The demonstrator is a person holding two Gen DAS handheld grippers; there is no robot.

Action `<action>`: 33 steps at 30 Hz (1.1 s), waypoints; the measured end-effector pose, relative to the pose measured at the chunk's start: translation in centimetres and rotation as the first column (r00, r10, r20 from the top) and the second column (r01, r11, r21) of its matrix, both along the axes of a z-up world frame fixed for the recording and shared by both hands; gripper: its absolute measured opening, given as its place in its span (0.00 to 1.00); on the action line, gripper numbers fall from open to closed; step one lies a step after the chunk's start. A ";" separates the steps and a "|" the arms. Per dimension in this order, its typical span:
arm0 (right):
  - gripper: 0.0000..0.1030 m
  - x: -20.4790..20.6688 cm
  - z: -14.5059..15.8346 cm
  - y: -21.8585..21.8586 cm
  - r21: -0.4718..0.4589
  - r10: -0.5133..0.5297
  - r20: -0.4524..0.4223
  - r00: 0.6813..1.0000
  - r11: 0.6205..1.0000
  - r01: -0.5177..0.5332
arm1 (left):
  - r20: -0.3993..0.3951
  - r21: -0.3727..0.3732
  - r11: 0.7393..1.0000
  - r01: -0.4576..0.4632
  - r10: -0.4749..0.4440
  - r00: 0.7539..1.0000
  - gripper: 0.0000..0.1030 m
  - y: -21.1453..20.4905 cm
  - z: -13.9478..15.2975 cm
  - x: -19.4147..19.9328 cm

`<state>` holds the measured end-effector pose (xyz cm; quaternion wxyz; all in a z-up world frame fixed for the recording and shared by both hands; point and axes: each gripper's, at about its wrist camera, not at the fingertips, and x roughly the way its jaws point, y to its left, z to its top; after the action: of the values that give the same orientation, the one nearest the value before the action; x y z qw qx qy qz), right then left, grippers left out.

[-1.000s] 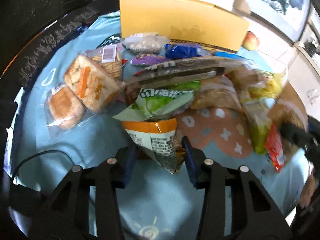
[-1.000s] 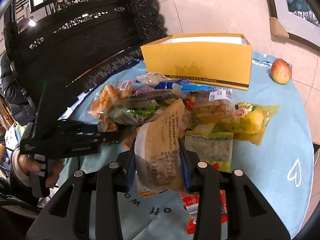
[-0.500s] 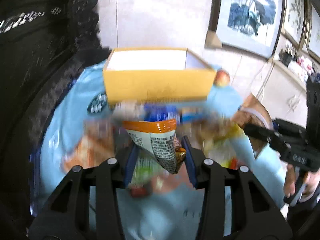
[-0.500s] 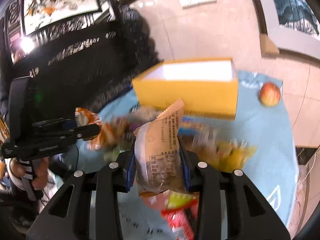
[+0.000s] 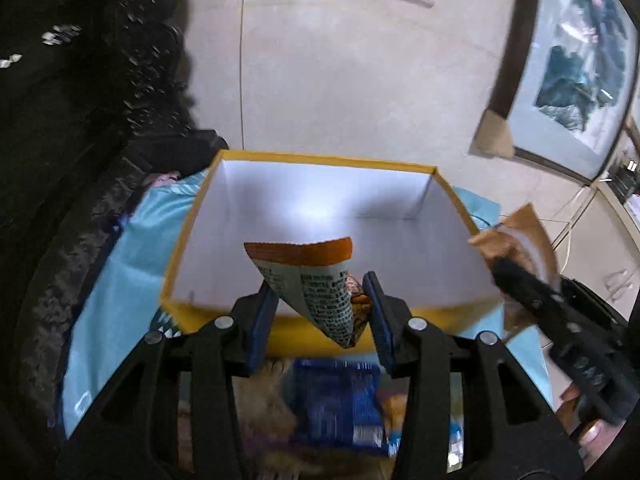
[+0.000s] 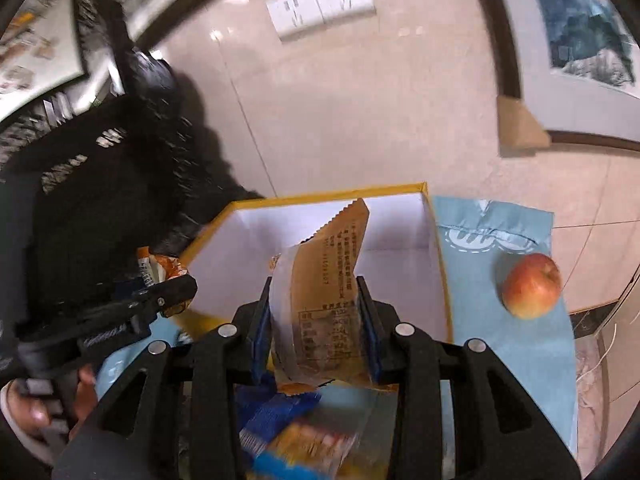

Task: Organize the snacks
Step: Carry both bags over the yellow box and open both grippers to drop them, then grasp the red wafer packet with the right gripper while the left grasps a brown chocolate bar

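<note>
Left wrist view: orange-topped snack packet (image 5: 316,280) over yellow box's (image 5: 276,156) near edge, clamped in left gripper (image 5: 320,320). Brown snack packet (image 6: 332,292) likewise pinched by right gripper (image 6: 316,324). Apple (image 6: 531,285) beside box on blue tablecloth (image 6: 500,320).

Just past the left gripper (image 5: 318,316), matt black plastic with blue pads, stands a yellow cardboard box (image 5: 188,236), smooth white inside. Its jaws pinch a glossy orange-topped packet (image 5: 312,280). The right gripper (image 6: 316,328) clamps a matt brown paper pouch (image 6: 328,276). Beside it, a shiny apple (image 6: 531,285) lies on smooth blue cloth (image 6: 492,280).
</note>
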<state>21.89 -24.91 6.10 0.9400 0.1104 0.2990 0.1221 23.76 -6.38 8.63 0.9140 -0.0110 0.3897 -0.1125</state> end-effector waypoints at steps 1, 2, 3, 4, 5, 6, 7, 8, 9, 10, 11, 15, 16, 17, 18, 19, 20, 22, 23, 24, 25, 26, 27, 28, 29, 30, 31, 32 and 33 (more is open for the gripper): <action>0.37 1.4 -0.5 0.3 -0.011 0.000 -0.021 1.000 1.000 0.000 | -0.019 0.005 1.000 0.002 -0.002 1.000 0.42 -0.3 -0.6 1.3; 0.37 2.2 -0.9 0.7 -0.024 0.000 -0.031 1.000 1.000 0.000 | -0.029 0.008 1.000 -0.015 0.015 0.999 0.43 -0.5 -1.3 2.2; 0.37 3.2 -1.5 1.0 -0.043 -0.006 -0.037 0.999 0.999 0.004 | -0.042 0.001 1.000 -0.026 0.026 0.999 0.43 -0.6 -1.9 3.1; 0.37 3.8 -2.1 1.2 -0.054 -0.010 -0.044 0.999 0.999 0.008 | -0.071 -0.021 0.999 -0.029 0.027 0.997 0.43 -0.6 -2.7 4.3; 0.37 4.7 -2.7 1.2 -0.056 -0.007 -0.063 0.998 0.998 0.003 | -0.098 -0.037 0.999 -0.033 0.029 0.995 0.45 -0.6 -3.3 5.1; 0.40 5.1 -3.0 1.3 -0.055 -0.004 -0.078 0.997 0.998 0.000 | -0.122 -0.044 0.998 -0.045 0.039 0.992 0.52 -0.5 -4.1 5.6; 0.42 5.5 -3.4 1.3 -0.067 -0.007 -0.096 0.995 0.998 0.000 | -0.147 -0.049 0.996 -0.069 0.061 0.987 0.59 -0.5 -4.8 6.2; 0.48 5.7 -3.6 1.4 -0.095 -0.014 -0.106 0.994 0.995 0.004 | -0.155 -0.047 0.995 -0.086 0.077 0.985 0.77 -0.3 -5.1 6.4; 0.53 5.4 -3.6 1.5 -0.112 -0.028 -0.095 0.995 0.994 0.018 | -0.152 -0.032 0.993 -0.112 0.106 0.983 0.88 -0.2 -5.3 6.4; 0.56 4.9 -3.3 1.5 -0.119 -0.040 -0.072 0.997 0.992 0.032 | -0.150 -0.027 0.992 -0.124 0.119 0.982 0.92 0.0 -5.3 6.3; 0.57 4.4 -3.0 1.3 -0.110 -0.038 -0.050 0.998 0.993 0.032 | -0.147 -0.032 0.991 -0.130 0.124 0.981 0.95 0.4 -5.1 6.0; 0.65 1.1 -1.2 0.1 -0.037 -0.019 -0.026 0.999 0.999 0.018 | -0.145 -0.025 0.993 -0.118 0.113 0.983 0.95 1.5 -3.8 3.9; 0.67 0.3 -0.9 -0.1 -0.026 -0.015 -0.025 1.000 1.000 0.014 | -0.128 -0.017 0.994 -0.108 0.105 0.986 0.95 1.7 -3.4 3.0; 0.67 -1.3 -0.5 -0.5 -0.009 -0.002 -0.020 1.000 1.000 0.002 | -0.108 0.007 0.994 -0.113 0.113 0.988 0.96 2.0 -2.8 1.9; 0.67 -2.4 -0.5 -0.7 -0.002 0.010 -0.021 1.000 1.000 -0.010 | -0.096 0.022 0.993 -0.117 0.118 0.988 0.97 2.2 -2.3 0.8; 0.67 -3.7 -0.4 -1.0 0.004 0.025 -0.025 0.999 1.000 -0.025 | -0.078 0.020 0.995 -0.102 0.103 0.992 0.98 2.2 -1.9 -0.8; 0.67 -5.1 -0.4 -1.2 0.012 0.040 -0.026 0.999 0.999 -0.040 | -0.066 0.019 0.996 -0.087 0.088 0.994 0.98 2.3 -1.6 -2.0; 0.72 -8.2 -0.8 -1.5 0.014 0.061 -0.030 0.998 0.998 -0.061 | -0.029 0.049 0.997 -0.056 0.057 0.998 0.98 2.2 -1.1 -5.5; 0.77 -9.9 -1.3 -1.6 0.010 0.073 -0.035 0.997 0.997 -0.073 | -0.012 0.063 0.997 -0.043 0.044 0.999 0.98 2.2 -1.1 -6.9; 0.86 -11.8 -2.0 -1.6 0.003 0.093 -0.041 0.995 0.996 -0.093 | 0.006 0.084 0.996 -0.029 0.029 1.000 0.98 2.2 -1.1 -8.4; 0.91 -13.9 -2.9 -1.5 -0.012 0.108 -0.049 0.993 0.994 -0.109 | 0.025 0.106 0.994 -0.017 0.014 1.000 0.98 2.3 -1.3 -10.0; 0.94 -15.0 -3.4 -1.5 -0.025 0.116 -0.054 0.992 0.993 -0.117 | 0.046 0.132 0.991 -0.004 -0.002 0.999 0.98 2.5 -1.6 -11.9; 0.94 -16.9 -4.4 -1.2 -0.057 0.140 -0.067 0.988 0.988 -0.144 | 0.056 0.155 0.988 0.003 -0.012 0.998 0.98 2.8 -2.1 -13.5; 0.94 -18.2 -5.3 -1.0 -0.080 0.159 -0.080 0.984 0.983 -0.166 | 0.060 0.183 0.983 0.004 -0.015 0.998 0.98 3.1 -3.0 -15.2; 0.94 -19.9 -6.6 -0.8 -0.121 0.173 -0.105 0.979 0.975 -0.185 | 0.054 0.202 0.979 0.002 -0.013 0.998 0.98 3.5 -3.7 -16.5; 0.94 -21.0 -7.6 -0.8 -0.155 0.170 -0.121 0.978 0.970 -0.188 | 0.045 0.211 0.977 -0.002 -0.008 0.999 0.98 4.1 -4.6 -17.6; 0.94 -21.8 -8.3 -0.7 -0.172 0.166 -0.131 0.977 0.967 -0.188 | 0.037 0.213 0.977 -0.004 -0.004 0.999 0.98 4.4 -5.1 -18.2; 0.94 -22.6 -9.1 -0.8 -0.182 0.163 -0.142 0.976 0.965 -0.188 | 0.017 0.211 0.977 -0.008 0.004 1.000 0.98 5.0 -6.1 -19.1; 0.94 -23.4 -9.9 -0.9 -0.175 0.160 -0.159 0.974 0.966 -0.188 | 0.005 0.207 0.978 -0.015 0.015 1.000 0.98 5.4 -6.8 -19.7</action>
<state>-1.50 -25.83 -3.84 0.9079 0.0023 0.3845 0.1671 4.04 -0.97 1.78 0.9117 0.0815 0.3975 -0.0644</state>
